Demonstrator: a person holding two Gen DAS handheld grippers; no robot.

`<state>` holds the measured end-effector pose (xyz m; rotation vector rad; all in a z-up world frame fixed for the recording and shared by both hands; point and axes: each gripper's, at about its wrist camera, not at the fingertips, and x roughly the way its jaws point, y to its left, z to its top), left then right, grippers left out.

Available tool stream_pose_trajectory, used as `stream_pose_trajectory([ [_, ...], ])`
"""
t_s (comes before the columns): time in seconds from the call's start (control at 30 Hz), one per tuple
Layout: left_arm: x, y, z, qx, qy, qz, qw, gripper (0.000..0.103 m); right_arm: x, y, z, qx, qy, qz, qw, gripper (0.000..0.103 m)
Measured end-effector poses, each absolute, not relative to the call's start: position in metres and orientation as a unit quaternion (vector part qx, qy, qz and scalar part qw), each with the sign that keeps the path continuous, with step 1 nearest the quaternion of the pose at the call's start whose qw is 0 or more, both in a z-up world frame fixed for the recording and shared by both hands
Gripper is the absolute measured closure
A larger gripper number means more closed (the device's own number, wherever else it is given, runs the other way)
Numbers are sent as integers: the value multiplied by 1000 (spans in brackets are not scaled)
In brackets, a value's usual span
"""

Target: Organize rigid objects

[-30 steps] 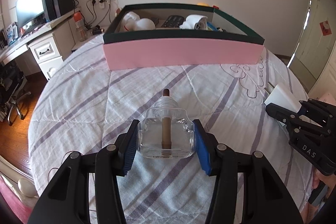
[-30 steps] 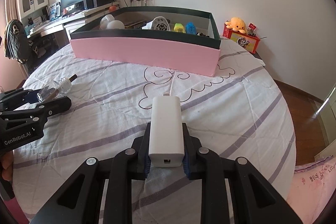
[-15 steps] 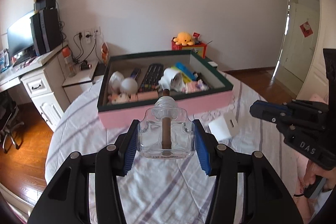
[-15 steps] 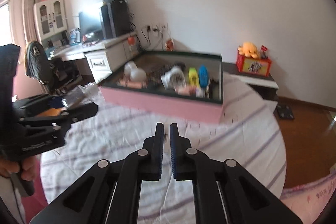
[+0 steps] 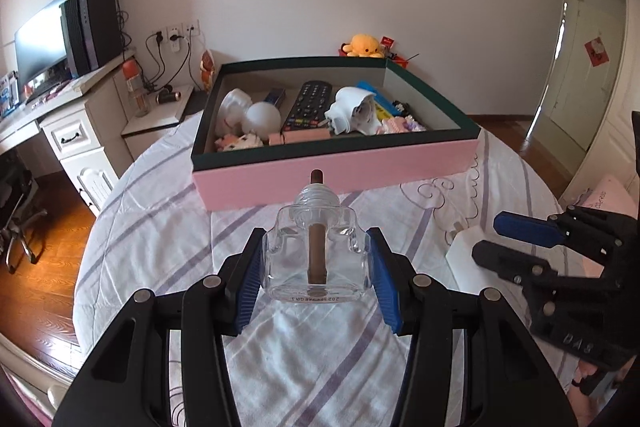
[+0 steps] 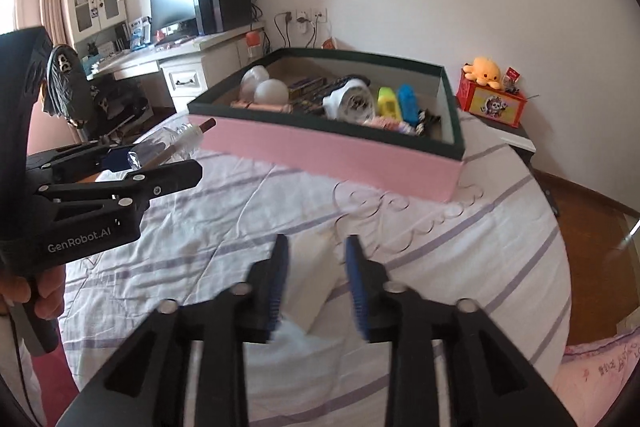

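Since half a second ago my right gripper (image 6: 316, 279) has spread its jaws from nearly touching to wide apart, and it now hangs over the white block (image 6: 310, 279) lying on the striped bedspread (image 6: 460, 267), on the near side of the pink box (image 6: 340, 155). Motion blur keeps me from telling whether the pads (image 6: 278, 283) touch the block; nothing is gripped. My left gripper (image 5: 316, 263) stays clenched on the clear glass bottle (image 5: 316, 259), its brown stick pointing toward the pink box and held above the bedspread just short of the box's front wall. Inside the box I see a remote control (image 5: 308, 105), a white ball (image 5: 263, 117) and a white alarm clock (image 6: 350, 101).
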<state>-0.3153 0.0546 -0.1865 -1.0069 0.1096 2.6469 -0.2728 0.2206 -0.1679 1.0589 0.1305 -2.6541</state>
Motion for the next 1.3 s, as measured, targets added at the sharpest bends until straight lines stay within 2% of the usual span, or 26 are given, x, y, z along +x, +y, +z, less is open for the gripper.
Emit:
stream_pose_trajectory([
  [0.13,-311,54,-190,-355,39,921,154,53,-279,210,-177,379,69,-915,120,66],
  [0.37,-303,57,-193,-359,44,918,163,53,-284,217,-187,401,60,-907,114,67],
  [0.4,-303,58,-193,-361,44,917,164,53,-285,220,-191,405,55,-905,115,69],
  [0.43,-303,58,-194,-361,45,917,165,53,-285,222,-193,406,48,-905,117,78],
  [0.6,-302,61,-191,-358,45,917,169,53,-284,235,-189,397,16,-907,138,80],
  [0.93,-314,66,-154,-316,59,931,171,53,-282,243,-128,330,29,-930,157,80],
  [1.3,-367,81,-115,-285,86,940,167,53,-331,246,-76,291,72,-941,156,80],
])
